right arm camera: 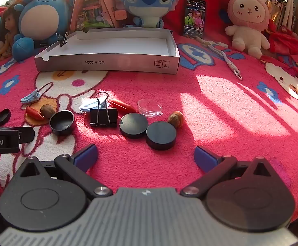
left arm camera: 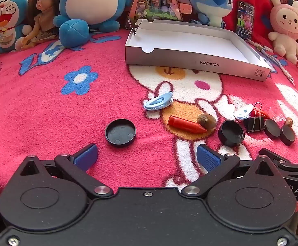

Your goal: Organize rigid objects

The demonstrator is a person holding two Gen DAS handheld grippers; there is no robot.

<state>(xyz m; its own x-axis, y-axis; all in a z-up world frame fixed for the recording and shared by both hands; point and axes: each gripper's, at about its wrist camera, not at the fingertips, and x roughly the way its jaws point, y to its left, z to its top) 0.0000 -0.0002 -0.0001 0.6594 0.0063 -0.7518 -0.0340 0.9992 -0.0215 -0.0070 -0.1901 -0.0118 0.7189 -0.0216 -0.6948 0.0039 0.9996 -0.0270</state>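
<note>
Both claws wide, nothing held: left gripper above pink fleece blanket, right gripper likewise. Small rigid objects scattered on blanket: round black plastic cap, red crayon, black binder clip, two black discs. Empty white cardboard box behind them.

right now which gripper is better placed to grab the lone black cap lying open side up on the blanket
Left. The black cap lies just ahead of the open left gripper, slightly off to one side, nothing between. From the right gripper it sits far off at the edge, beyond the other gripper.
</note>
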